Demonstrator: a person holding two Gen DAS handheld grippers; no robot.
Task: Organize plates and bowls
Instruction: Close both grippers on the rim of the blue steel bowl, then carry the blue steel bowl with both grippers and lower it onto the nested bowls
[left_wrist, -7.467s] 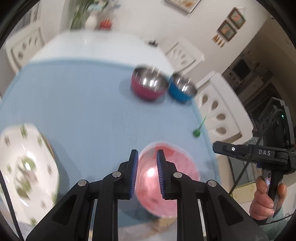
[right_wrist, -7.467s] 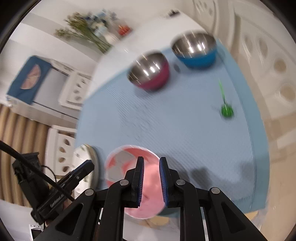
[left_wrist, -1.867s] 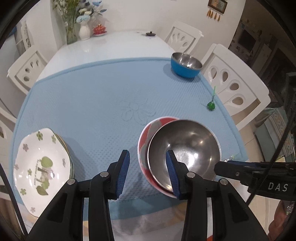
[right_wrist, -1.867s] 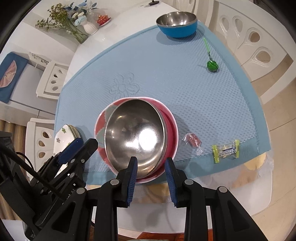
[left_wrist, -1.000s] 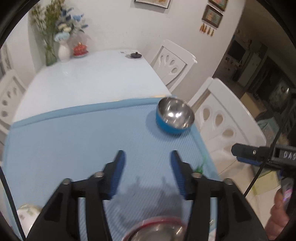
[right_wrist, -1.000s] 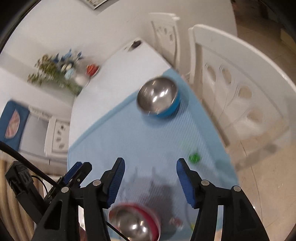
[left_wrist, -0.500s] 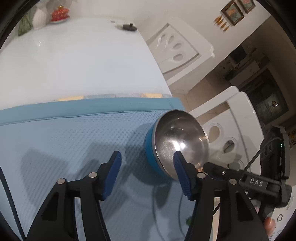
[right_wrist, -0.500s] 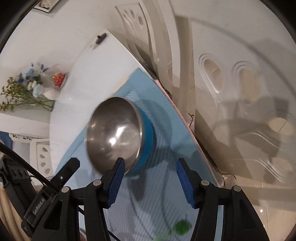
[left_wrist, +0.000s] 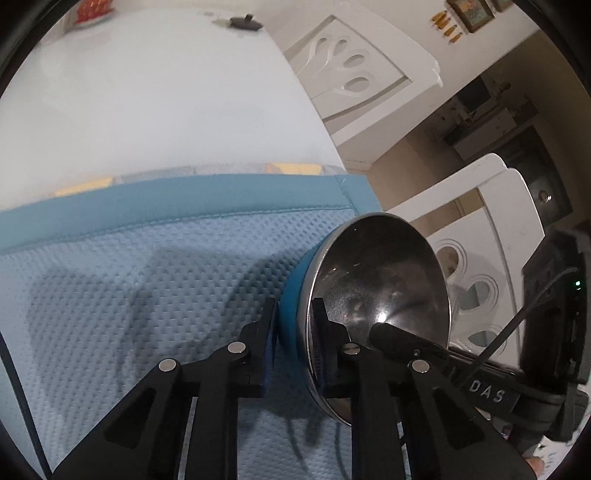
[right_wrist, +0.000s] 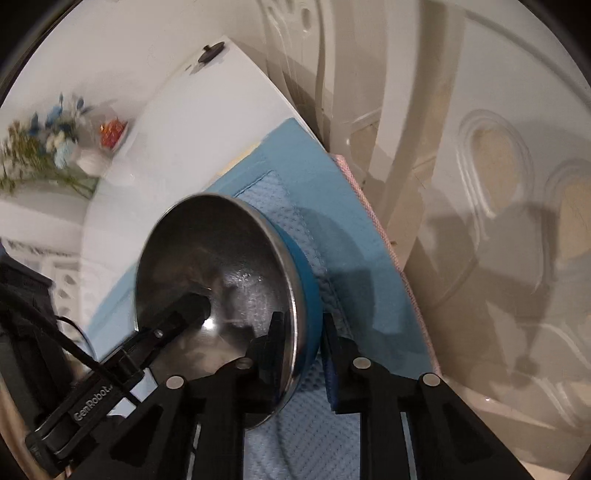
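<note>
Blue steel-lined bowl (left_wrist: 373, 295) on blue mat (left_wrist: 110, 295), left claw (left_wrist: 293, 343) and right claw (right_wrist: 303, 347) each clamped on its rim

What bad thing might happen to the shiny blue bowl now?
Both the left gripper and the right gripper straddle only the thin rim of the blue bowl, so its smooth steel might slip out when lifted. It also sits close to the corner of the blue mat beside a white chair, so it might fall.
</note>
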